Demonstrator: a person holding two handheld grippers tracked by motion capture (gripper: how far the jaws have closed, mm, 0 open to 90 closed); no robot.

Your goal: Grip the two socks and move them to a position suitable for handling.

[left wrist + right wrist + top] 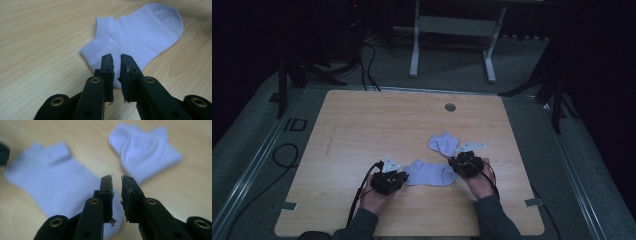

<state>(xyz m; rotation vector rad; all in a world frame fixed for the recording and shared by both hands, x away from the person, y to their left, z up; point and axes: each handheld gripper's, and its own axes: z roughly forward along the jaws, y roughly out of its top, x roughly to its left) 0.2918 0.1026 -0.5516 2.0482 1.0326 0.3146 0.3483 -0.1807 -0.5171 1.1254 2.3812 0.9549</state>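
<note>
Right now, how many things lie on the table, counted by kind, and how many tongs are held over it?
Pale blue socks: 2, one flat and one crumpled
Tongs: 2, the left tongs and the right tongs
Total: 4

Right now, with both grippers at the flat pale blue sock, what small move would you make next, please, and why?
Probably ease the right gripper toward the crumpled pale blue sock to bring it onto the flat pale blue sock. Both grippers' jaws stand slightly apart with no cloth between them, the left gripper over the flat sock's cuff, and the socks lie apart on the wooden table.
</note>
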